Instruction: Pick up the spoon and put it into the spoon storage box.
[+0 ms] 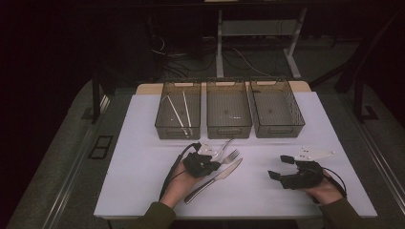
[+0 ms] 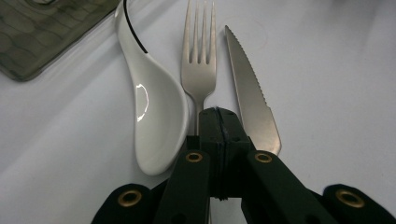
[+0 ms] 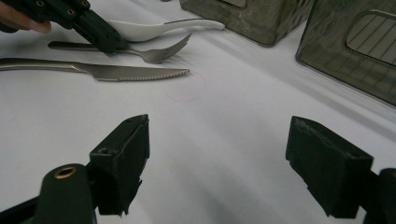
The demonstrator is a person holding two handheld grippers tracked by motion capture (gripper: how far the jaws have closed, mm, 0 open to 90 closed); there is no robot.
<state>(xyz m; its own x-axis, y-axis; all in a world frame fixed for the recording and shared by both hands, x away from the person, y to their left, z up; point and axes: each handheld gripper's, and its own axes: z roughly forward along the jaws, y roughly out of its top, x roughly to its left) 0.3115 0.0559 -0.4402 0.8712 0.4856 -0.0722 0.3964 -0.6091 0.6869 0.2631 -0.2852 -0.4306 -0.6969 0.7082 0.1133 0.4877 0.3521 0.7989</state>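
Note:
Three pieces of cutlery lie side by side on the white table (image 1: 143, 191): a white ceramic spoon (image 2: 156, 116), a metal fork (image 2: 199, 56) and a serrated knife (image 2: 250, 88). My left gripper (image 2: 218, 114) is shut, its tip right over the fork's neck, which runs under the closed jaws; I cannot tell whether it touches. From above, the left gripper (image 1: 217, 164) sits beside the fork (image 1: 231, 155) and the knife (image 1: 217, 177). My right gripper (image 1: 280, 167) stands open to the right with nothing between its jaws. Along its jaws (image 3: 217, 163) I see bare table.
Three smoky see-through bins stand in a row behind the cutlery: the left one (image 1: 177, 136) holds pale chopsticks (image 1: 179, 112), beside it the middle bin (image 1: 228, 133) and the right bin (image 1: 279, 132). The table's front edge runs close to the person's sleeves.

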